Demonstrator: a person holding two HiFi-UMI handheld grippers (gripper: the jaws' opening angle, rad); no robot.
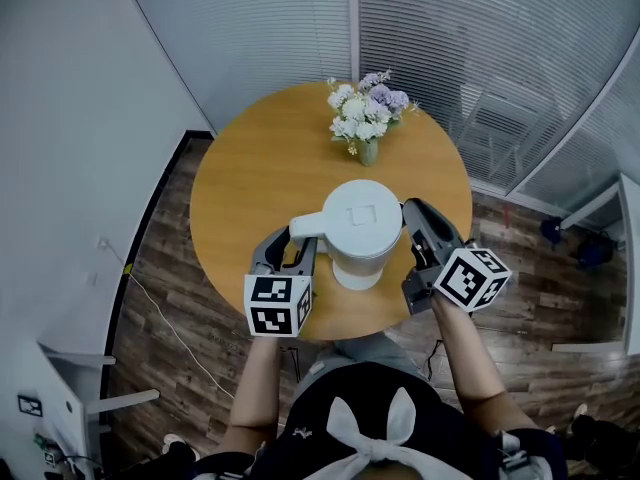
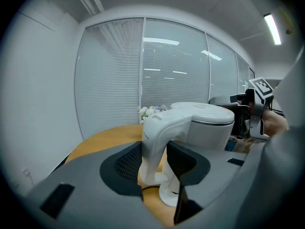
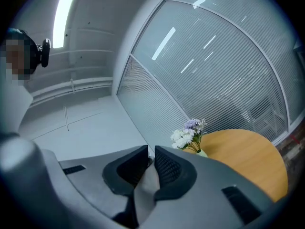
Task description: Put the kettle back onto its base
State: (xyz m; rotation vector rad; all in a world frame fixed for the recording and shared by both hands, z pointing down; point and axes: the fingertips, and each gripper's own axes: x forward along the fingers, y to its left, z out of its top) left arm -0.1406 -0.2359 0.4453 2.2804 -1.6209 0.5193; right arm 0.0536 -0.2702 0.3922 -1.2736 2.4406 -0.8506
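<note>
1. Head view: the white kettle [image 1: 355,230] stands upright near the surface's [image 1: 250,168] front edge, lid closed. Its handle [image 1: 305,226] points left. A vase [image 1: 369,152] holds flowers [image 1: 366,106].
2. Left gripper view: the left gripper [image 1: 298,240] has its jaws clenched on the handle.
3. Right gripper view: the right gripper [image 1: 408,211] has its jaws pinching a pale kettle edge.

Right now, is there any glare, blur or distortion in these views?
Head view: evenly lit and sharp, the kettle crisp, the blinds bowed towards the edges. Left gripper view: fisheye with dark corners, the light strip bright but contained. Right gripper view: heavy fisheye curving the window wall, the ceiling lamp blown out.
</note>
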